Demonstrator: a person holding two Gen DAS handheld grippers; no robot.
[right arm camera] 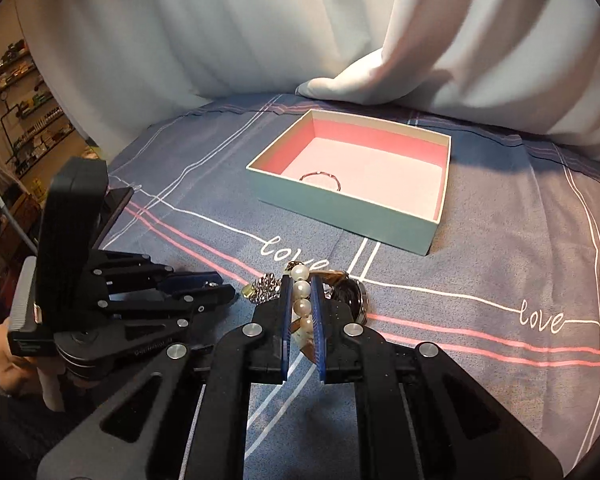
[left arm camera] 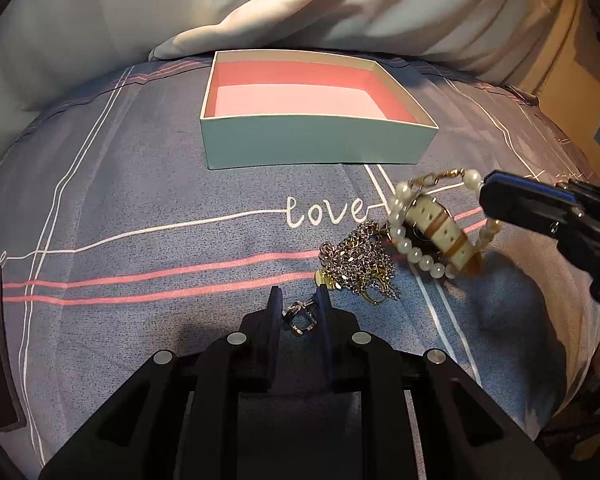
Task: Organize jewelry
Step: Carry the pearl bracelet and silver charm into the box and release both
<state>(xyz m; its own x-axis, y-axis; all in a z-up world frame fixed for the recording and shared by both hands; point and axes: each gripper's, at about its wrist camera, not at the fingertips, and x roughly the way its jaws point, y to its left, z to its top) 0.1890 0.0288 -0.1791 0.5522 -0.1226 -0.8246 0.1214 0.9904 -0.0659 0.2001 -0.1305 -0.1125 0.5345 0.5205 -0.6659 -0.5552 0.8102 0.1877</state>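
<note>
My left gripper [left arm camera: 300,300] points down at the patterned sheet, shut on a small silver ring [left arm camera: 300,319] held between its fingers. Just right of it lies a tangled pile of silver and gold chains [left arm camera: 360,260]. My right gripper [right arm camera: 302,300] is shut on a pearl bracelet [right arm camera: 301,290], which hangs above the sheet and shows as a loop of pearls [left arm camera: 414,254]. A cream watch strap [left arm camera: 436,232] is caught in that loop. Beyond both stands an open box [left arm camera: 320,148] with mint walls and a pink inside; a thin bangle [right arm camera: 320,180] lies in it.
A white curtain [right arm camera: 260,32] and a folded white cloth [left arm camera: 240,28] close off the back behind the box. A dark flat object [left arm camera: 0,344] stands at the left edge. Shelves [right arm camera: 24,92] lie beyond the bed's left side. A hand [right arm camera: 0,356] holds the left gripper [right arm camera: 226,287].
</note>
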